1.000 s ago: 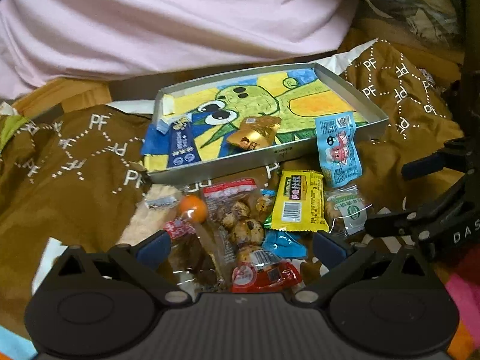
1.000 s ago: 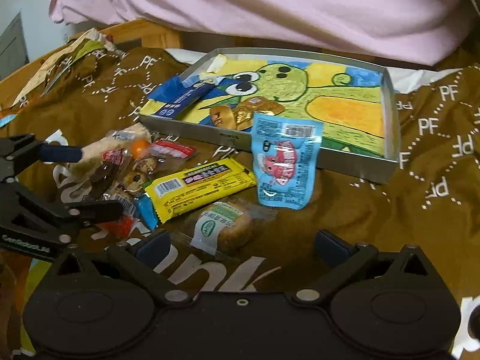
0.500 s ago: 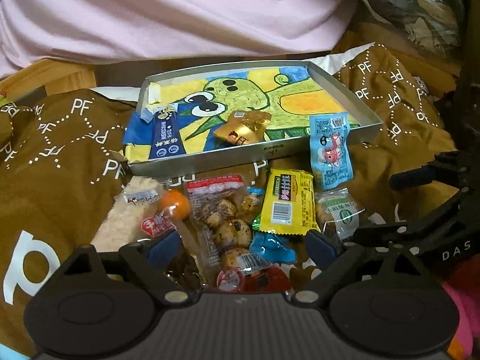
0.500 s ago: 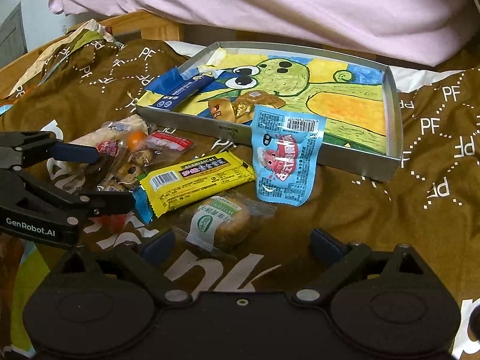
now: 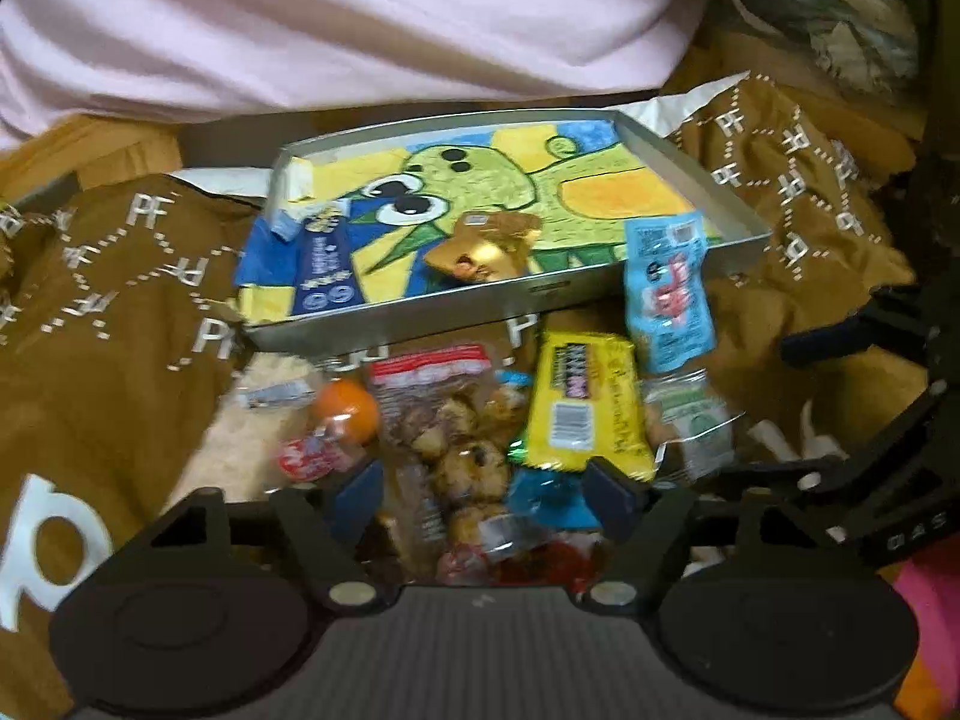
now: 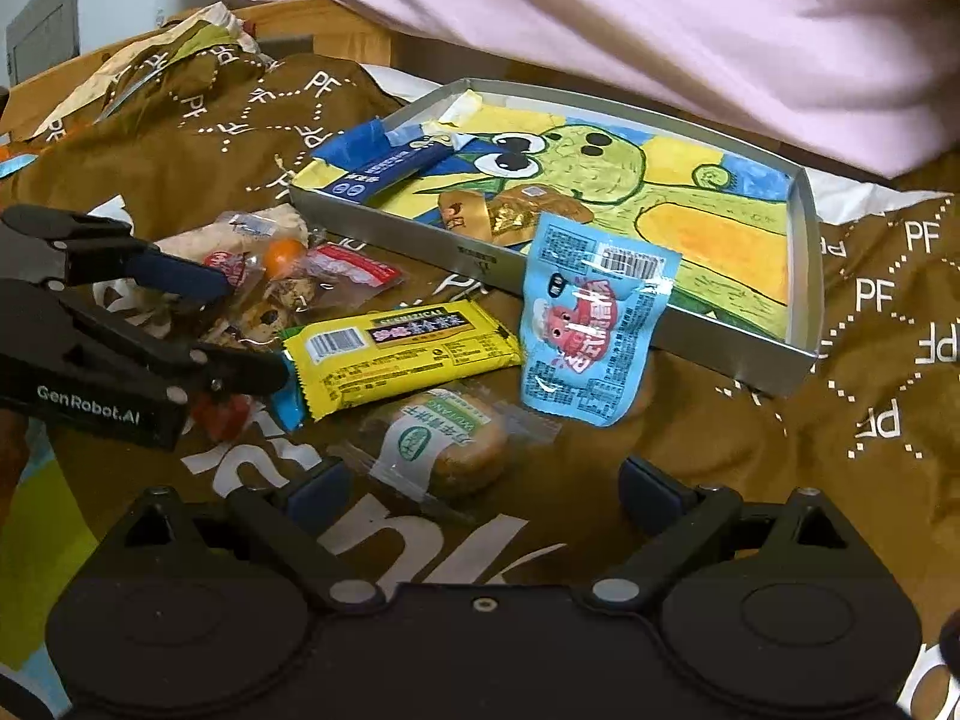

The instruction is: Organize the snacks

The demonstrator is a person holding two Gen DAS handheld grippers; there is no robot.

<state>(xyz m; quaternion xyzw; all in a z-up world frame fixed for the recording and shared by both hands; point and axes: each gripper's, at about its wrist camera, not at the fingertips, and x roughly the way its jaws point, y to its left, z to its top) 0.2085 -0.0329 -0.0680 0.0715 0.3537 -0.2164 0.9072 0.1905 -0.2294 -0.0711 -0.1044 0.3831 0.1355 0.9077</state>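
Note:
A metal tray (image 5: pixel 420 312) (image 6: pixel 480 258) with a green cartoon drawing holds a blue stick packet (image 5: pixel 327 264) (image 6: pixel 390 171) and a gold wrapper (image 5: pixel 486 246) (image 6: pixel 516 213). A light-blue pouch (image 5: pixel 666 294) (image 6: pixel 588 330) leans on its front wall. In front lie a yellow bar (image 5: pixel 585 402) (image 6: pixel 402 354), an orange ball (image 5: pixel 348 408) (image 6: pixel 283 252) and a clear bag of speckled balls (image 5: pixel 456 444) (image 6: pixel 270 312). My left gripper (image 5: pixel 485 495) (image 6: pixel 249 330) is open, its fingers on either side of that bag. My right gripper (image 6: pixel 483 489) (image 5: pixel 798 408) is open behind a wrapped round cake (image 6: pixel 444 450) (image 5: pixel 690 420).
Everything rests on a rumpled brown cloth (image 6: pixel 870 360) (image 5: pixel 120 312) printed with white PF letters. Pink fabric (image 5: pixel 360 18) (image 6: pixel 660 18) fills the space behind the tray. A red packet (image 5: pixel 558 564) (image 6: pixel 222 414) lies under the left gripper. A wooden edge (image 6: pixel 312 18) shows at the back left.
The left gripper has pushed in over the snack pile, and its fingers have drawn closer together around the clear bag. The right gripper has edged towards the round cake.

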